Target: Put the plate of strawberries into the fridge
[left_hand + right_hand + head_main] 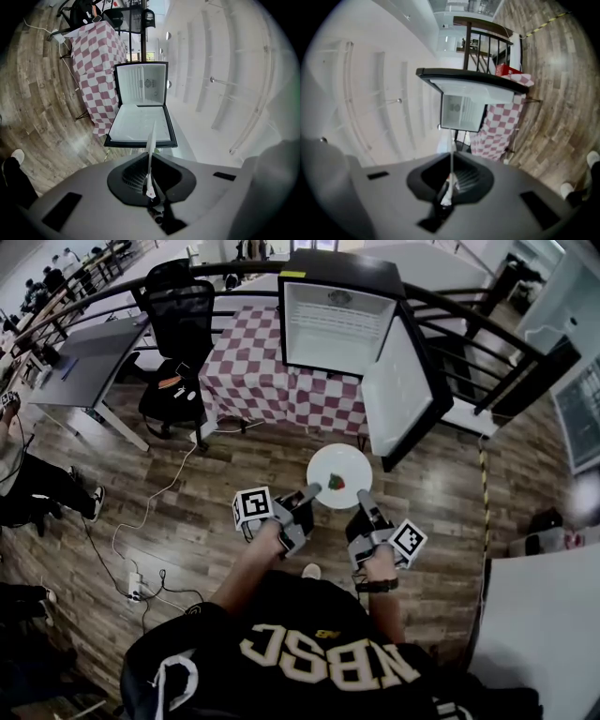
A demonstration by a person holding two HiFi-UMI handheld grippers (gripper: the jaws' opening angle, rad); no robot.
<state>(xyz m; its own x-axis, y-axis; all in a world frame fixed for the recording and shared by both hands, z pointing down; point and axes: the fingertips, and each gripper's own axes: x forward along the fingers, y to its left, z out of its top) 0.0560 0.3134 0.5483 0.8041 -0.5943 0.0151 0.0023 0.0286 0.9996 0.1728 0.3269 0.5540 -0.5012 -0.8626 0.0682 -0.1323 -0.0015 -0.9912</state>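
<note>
The left gripper and the right gripper both grip the white plate, 1 on each side of its near rim. In the left gripper view the jaws of the left gripper stand almost together, pressed on the plate, which shows edge-on as a thin white line running out from between them. The right gripper view shows the same: the right gripper has its jaws nearly closed on the plate's thin rim.

From the head view the plate is held level in the air over the wooden floor, in front of the person and apart from the fridge. 1 red strawberry with a bit of green lies near the middle of the plate.

The small fridge stands on a table under a red-and-white checkered cloth. Its door is swung wide open to the right, and the white inside faces the plate. A black office chair stands left of the table.
</note>
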